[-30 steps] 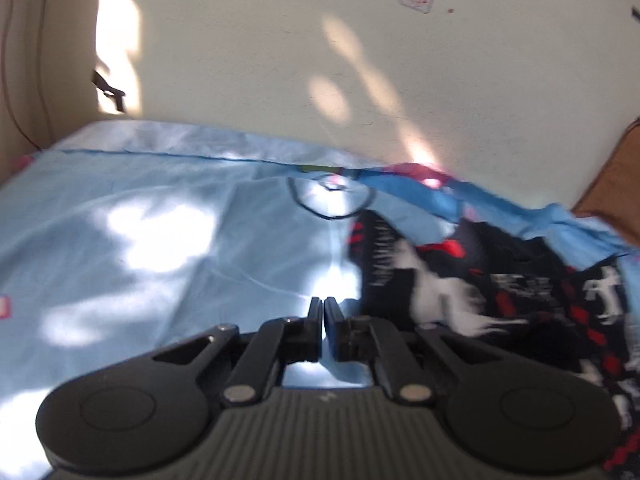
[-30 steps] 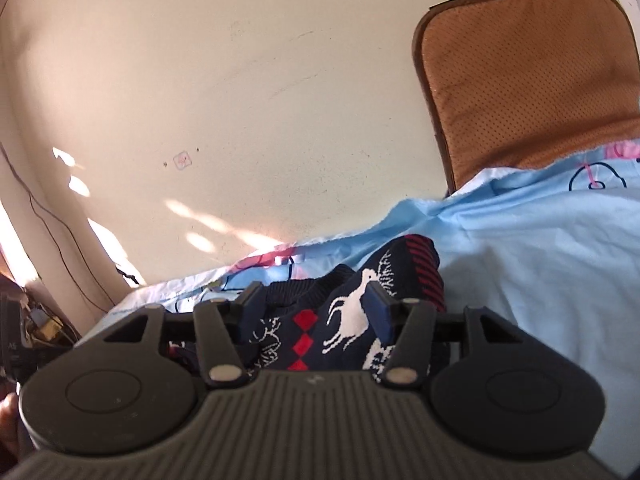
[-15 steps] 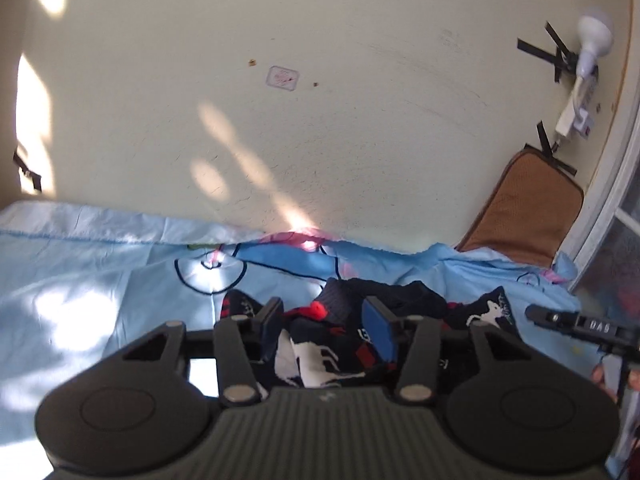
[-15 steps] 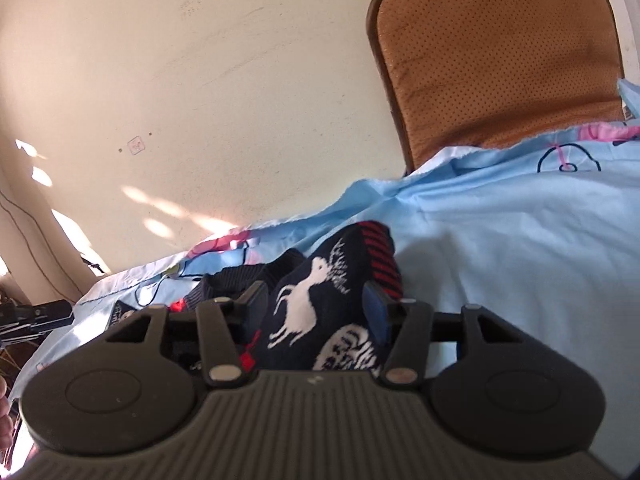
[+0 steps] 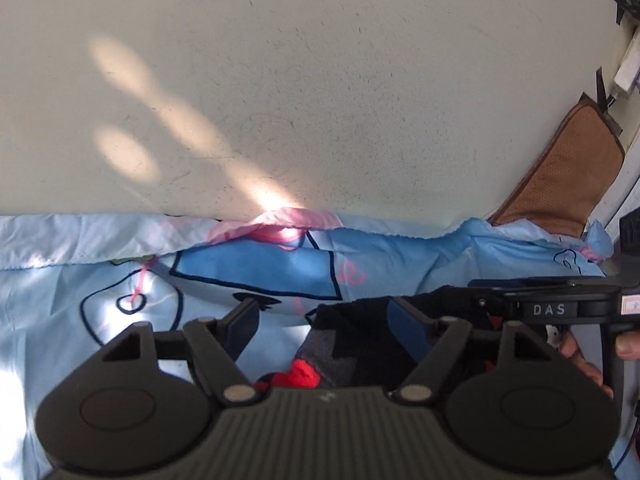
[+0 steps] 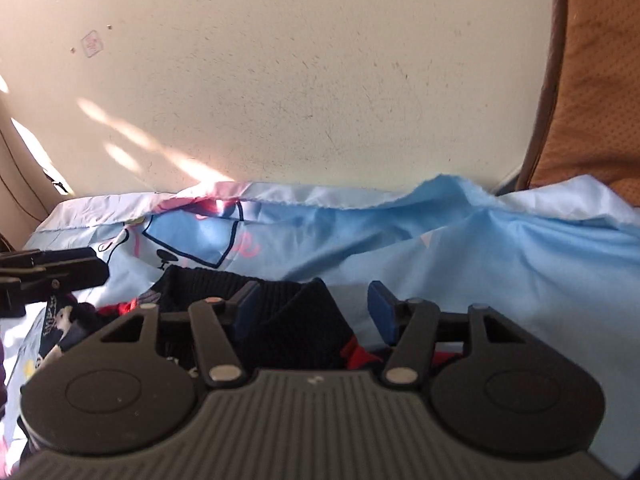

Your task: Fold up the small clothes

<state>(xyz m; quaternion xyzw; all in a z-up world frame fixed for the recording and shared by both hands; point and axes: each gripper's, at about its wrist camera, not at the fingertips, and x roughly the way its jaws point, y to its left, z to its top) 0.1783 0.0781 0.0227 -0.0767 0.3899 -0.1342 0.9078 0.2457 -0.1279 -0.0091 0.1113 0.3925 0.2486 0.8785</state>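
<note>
A small dark navy knit sweater (image 5: 352,344) with red and white patterns lies bunched on a light blue printed bedsheet (image 5: 80,280). My left gripper (image 5: 326,320) is open, its jaws wide apart just over the sweater's dark ribbed edge. My right gripper (image 6: 310,306) is open too, with a ribbed fold of the sweater (image 6: 296,320) rising between its jaws, not clamped. The right gripper's body (image 5: 560,308) shows in the left wrist view, and the left one (image 6: 52,272) in the right wrist view, close on either side of the sweater.
A cream wall (image 5: 320,100) rises right behind the bed. A brown perforated cushion (image 6: 592,80) leans on it at the right. The sheet (image 6: 500,248) is rumpled along the wall, with sun patches at the left.
My left gripper opened from shut and swung right onto the sweater. Both grippers dropped low and moved closer to the sweater's ribbed edge and the wall.
</note>
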